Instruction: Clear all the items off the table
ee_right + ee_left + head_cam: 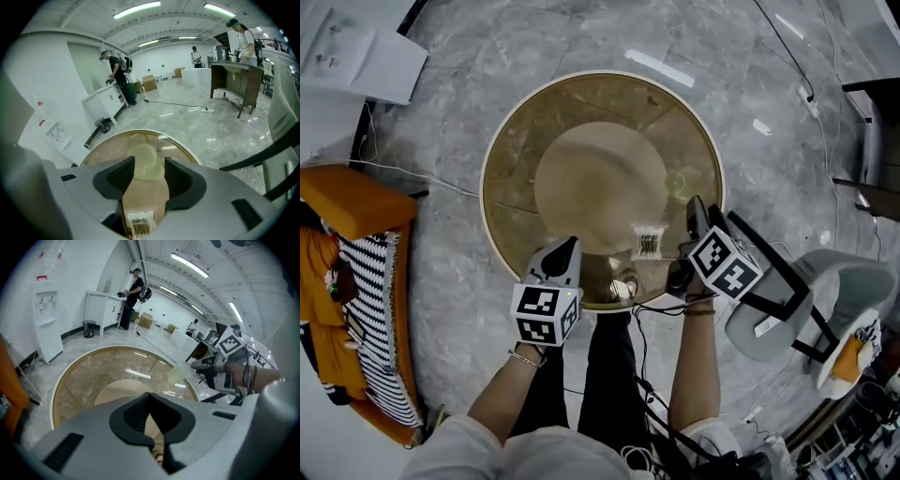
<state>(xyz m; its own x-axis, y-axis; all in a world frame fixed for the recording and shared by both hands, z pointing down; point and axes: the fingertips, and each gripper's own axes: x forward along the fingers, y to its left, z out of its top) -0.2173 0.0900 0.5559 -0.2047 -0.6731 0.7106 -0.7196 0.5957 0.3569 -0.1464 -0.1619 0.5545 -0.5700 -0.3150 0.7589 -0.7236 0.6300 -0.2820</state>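
Right gripper (pixel 149 172): jaws stand apart; we see neither pad pressing on anything.
Between its jaws: the swab packet (pixel 140 224) lies flat at the bottom centre of the right gripper view. A pale green translucent dome (pixel 143 161) sits beyond it, mid-frame.
Left gripper (pixel 150 404): jaws closed together, nothing held.
Packet, head view: we place it just left of the right gripper, at the lower right of the round table (pixel 508 150).
Dome, head view: above the packet, near the table's right rim.
Left gripper, head view: over the table's lower edge, left of the packet.
Surround: grey marble floor (pixel 450 309).
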